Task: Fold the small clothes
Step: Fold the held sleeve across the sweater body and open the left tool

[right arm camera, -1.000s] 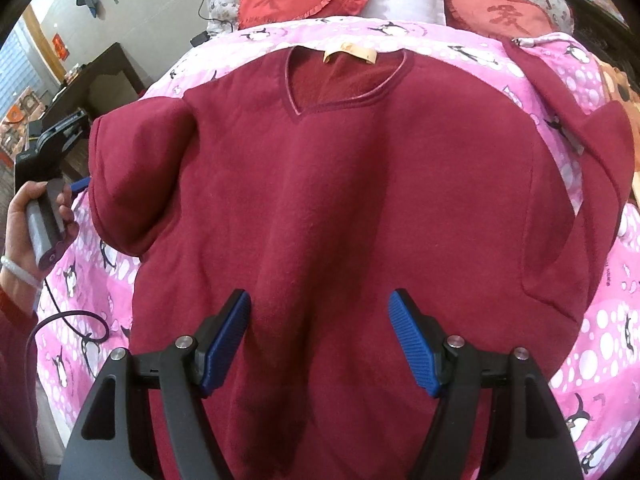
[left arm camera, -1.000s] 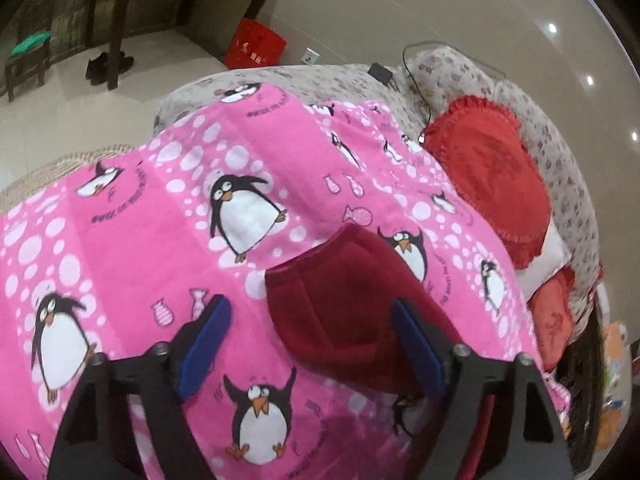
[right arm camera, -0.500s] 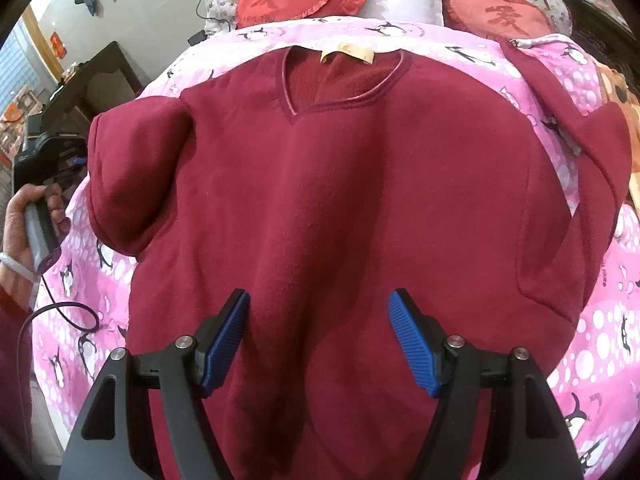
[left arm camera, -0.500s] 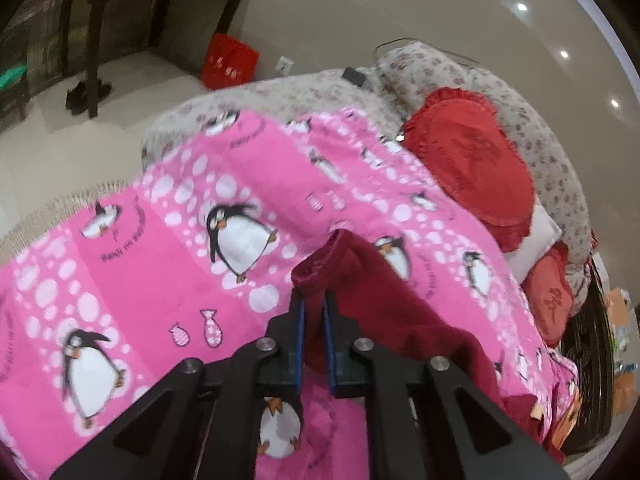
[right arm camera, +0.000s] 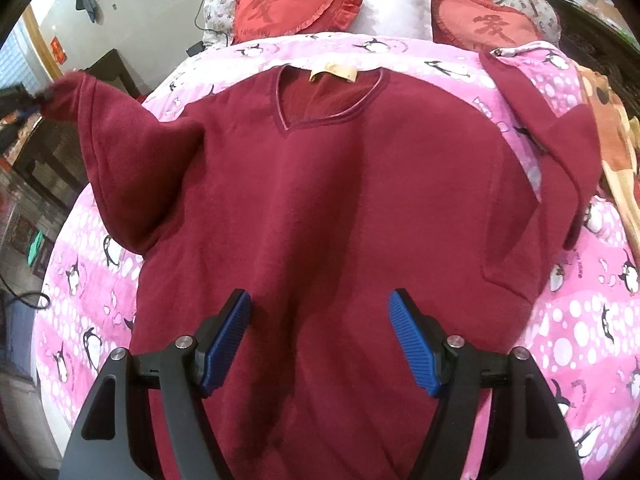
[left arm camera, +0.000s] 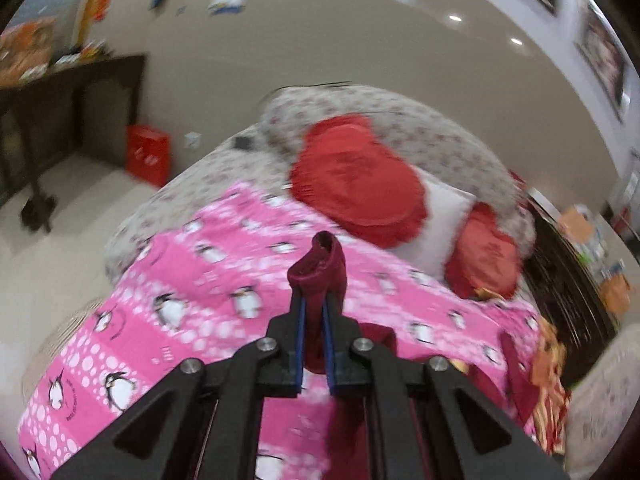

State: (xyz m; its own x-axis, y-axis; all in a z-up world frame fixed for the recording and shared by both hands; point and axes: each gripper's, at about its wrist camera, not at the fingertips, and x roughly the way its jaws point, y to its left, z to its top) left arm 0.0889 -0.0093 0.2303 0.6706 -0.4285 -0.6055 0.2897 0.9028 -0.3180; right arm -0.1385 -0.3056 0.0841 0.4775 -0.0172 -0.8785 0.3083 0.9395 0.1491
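Observation:
A dark red V-neck sweater lies flat on the pink penguin blanket, neck toward the pillows. Its left sleeve is lifted off the bed and stretched out to the left. My left gripper is shut on that sleeve's cuff, which bunches up above the blue pads; in the right wrist view it shows only as a blur at the far left edge. My right gripper hangs open over the sweater's lower middle, holding nothing. The right sleeve lies folded along the bed's right side.
Two red heart cushions and a white pillow line the head of the bed. A dark table and a red box stand on the floor to the left. An orange patterned cloth lies at the right edge.
My left gripper closed on the sleeve cuff, then rose well above the bed, pulling the sleeve up and out to the left. The right gripper has stayed open over the sweater.

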